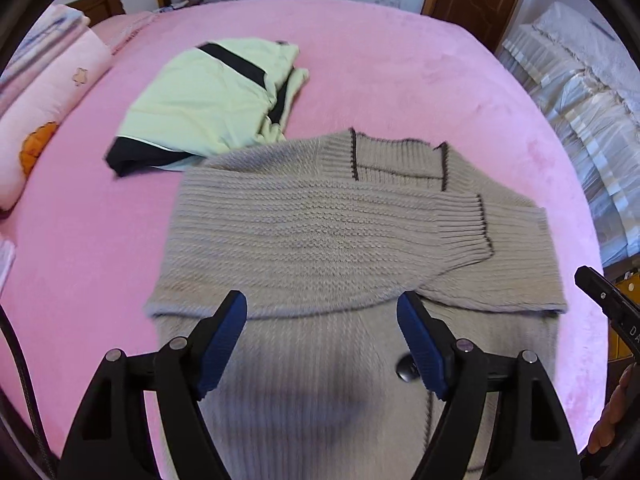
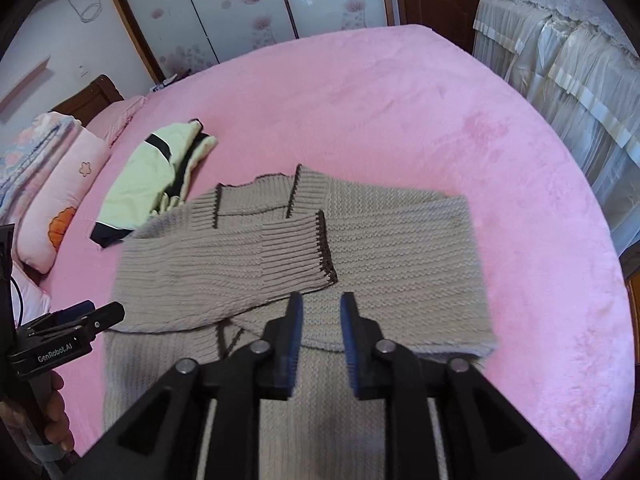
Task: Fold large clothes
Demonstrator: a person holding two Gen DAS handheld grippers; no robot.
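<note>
Hovering over the near end of the bed, the left gripper [image 1: 322,316] has its blue-padded jaws spread wide, nothing between them, the knit just below. Beside it, the right gripper [image 2: 322,312] shows a narrower gap, pads parted and empty too, clear of the cloth. Under both lies the grey knitted cardigan [image 1: 320,232], spread flat on the pink bedspread [image 1: 380,60] near the bed's front edge. One sleeve [image 2: 240,256] is folded across the chest, its dark-trimmed ribbed cuff [image 2: 316,252] landing close to the middle, and the other side is turned in too. A dark button [image 1: 406,368] peeks out by the left gripper's right finger. Further up, touching the cardigan's shoulder, sits a folded pale green garment with black bands [image 1: 212,108]. Along the bed's left edge, a pink pillow [image 1: 44,112] with an orange print lies below a stack of folded bedding [image 2: 36,144].
</note>
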